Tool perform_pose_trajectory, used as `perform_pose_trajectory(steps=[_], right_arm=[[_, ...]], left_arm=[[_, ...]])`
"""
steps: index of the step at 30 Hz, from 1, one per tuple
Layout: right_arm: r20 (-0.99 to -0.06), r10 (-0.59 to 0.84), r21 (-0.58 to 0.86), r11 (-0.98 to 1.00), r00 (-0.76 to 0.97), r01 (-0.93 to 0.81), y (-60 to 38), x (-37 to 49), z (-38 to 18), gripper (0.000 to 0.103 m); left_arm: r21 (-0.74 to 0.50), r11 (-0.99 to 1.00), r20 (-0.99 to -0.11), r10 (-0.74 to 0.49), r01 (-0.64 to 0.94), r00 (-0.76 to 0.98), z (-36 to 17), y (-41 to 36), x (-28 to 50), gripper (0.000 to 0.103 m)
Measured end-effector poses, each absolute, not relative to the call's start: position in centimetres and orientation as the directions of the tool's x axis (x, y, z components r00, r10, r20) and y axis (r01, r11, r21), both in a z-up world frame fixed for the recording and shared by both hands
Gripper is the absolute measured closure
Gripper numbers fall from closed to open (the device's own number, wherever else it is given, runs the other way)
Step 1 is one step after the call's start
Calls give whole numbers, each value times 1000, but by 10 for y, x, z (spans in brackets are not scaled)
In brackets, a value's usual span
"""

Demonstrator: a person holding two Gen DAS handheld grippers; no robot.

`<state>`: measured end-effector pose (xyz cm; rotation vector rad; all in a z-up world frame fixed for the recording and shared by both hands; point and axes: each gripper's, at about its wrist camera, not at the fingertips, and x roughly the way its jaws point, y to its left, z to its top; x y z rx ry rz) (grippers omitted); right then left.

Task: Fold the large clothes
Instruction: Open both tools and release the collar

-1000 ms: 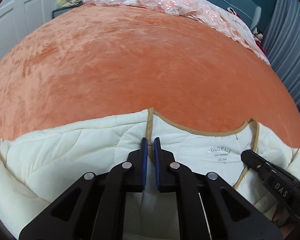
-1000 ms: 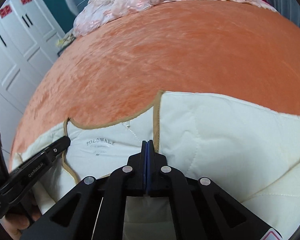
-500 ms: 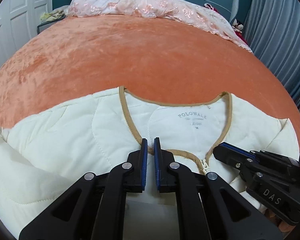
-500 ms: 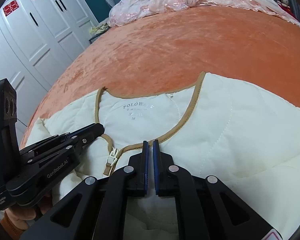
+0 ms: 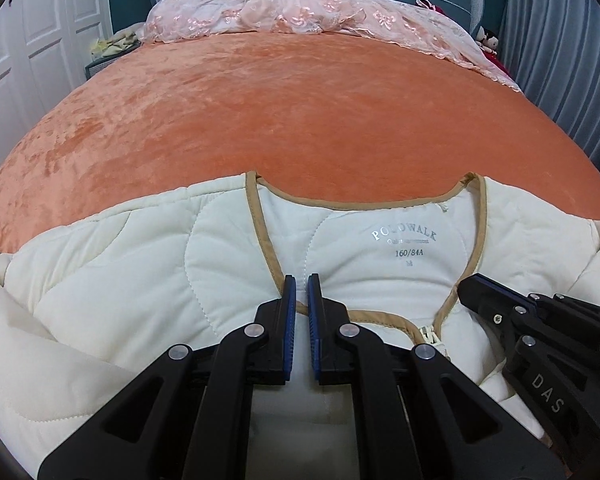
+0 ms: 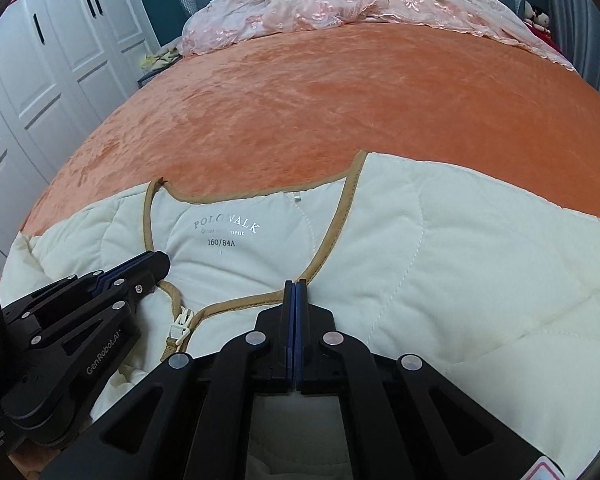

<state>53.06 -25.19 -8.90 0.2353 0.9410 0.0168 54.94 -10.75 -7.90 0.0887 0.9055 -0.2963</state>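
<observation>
Cream quilted jacket with tan trim (image 5: 140, 280) lies on its back at the near end of the orange velvet bed cover (image 5: 300, 120), neck hole pointing to the far end where a pink lacy blanket (image 5: 300, 8) is bunched up. A moment ago the neck was squashed and only part of it showed; now it is spread wide, and the silver size print (image 5: 406, 236) inside the collar can be read. So I think the jacket has been pulled flat and is about ready for its first fold (no sleeve is folded in yet, as far as I can see). The left gripper (image 5: 302, 284) has its blue pads a tiny crack apart, and the tan trim (image 5: 266, 236) runs right into that crack on the left side of the neck. It has stayed there while everything moved, so I think it is nipped. The right gripper (image 6: 295, 285) was a little bit open just before, and now its pads are pressed tight together at the bend of the trim on the right side. It looks like it pinches the edge, but I cannot be sure. The right camera shows the zip pull (image 6: 182, 320) clearly, the left gripper from the side, and white wardrobe doors (image 6: 60, 60) with red paper signs. The left camera shows the puffy left shoulder and the grey curtain (image 5: 560, 40) instead.
</observation>
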Motion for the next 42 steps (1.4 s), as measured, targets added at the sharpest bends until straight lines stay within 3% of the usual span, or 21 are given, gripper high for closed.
perform_pose_trajectory(steps=[5,7,10,11,13,14,15,16,18,22,24,29,35,40,41,42], right_arm=[[-785,108,207,974,611,94,-251,528,-89,103],[-774,91,198,975,627,104,-250,526,-87,103],[-743,-5,162,969,670,186,-257,514,-74,103],[-714,-40,168,959,699,227,-263,505,-65,99],[-653,-100,201,933,751,300,-280,480,-42,90],[-628,-99,235,922,772,309,-289,465,-30,90],[-609,-72,272,917,790,293,-296,446,-18,90],[-603,-54,281,919,796,276,-302,428,-7,90],[-595,-50,256,934,802,249,-310,381,11,89],[-634,-43,197,956,772,215,-332,261,31,50],[-679,-53,173,958,732,230,-343,199,31,43],[-816,-26,176,941,577,290,-360,87,16,40],[-832,111,356,858,544,370,-361,37,-14,35],[-844,150,402,813,516,421,-348,36,-40,34],[-840,149,407,810,522,423,-346,36,-40,37],[-832,158,421,804,532,419,-344,36,-39,42]], left_arm=[[-36,962,-777,-198,272,597,-80,-107,552,96],[-27,974,-766,-166,227,622,-78,-102,551,101],[-102,987,-745,-159,125,648,-68,-79,550,102],[-122,988,-740,-151,90,655,-61,-70,548,102],[-85,995,-709,-23,-53,705,-38,-48,532,101],[-107,991,-691,-12,-86,723,-26,-36,524,83],[-160,984,-672,-50,-79,738,-14,-22,512,57],[-199,978,-656,-83,-66,751,-3,-8,500,47],[-208,978,-647,-109,-37,755,16,19,469,43],[-170,985,-752,-135,8,646,25,77,404,31],[-184,983,-808,-153,4,569,18,109,361,18],[-192,981,-888,-156,-40,432,-7,160,248,18],[-257,960,-900,-195,-114,389,-31,178,175,13],[-191,975,-906,-133,-110,401,-33,162,174,12],[-184,976,-909,-124,-115,399,-33,161,174,16],[-203,973,-905,-145,-106,401,-32,160,174,33]])
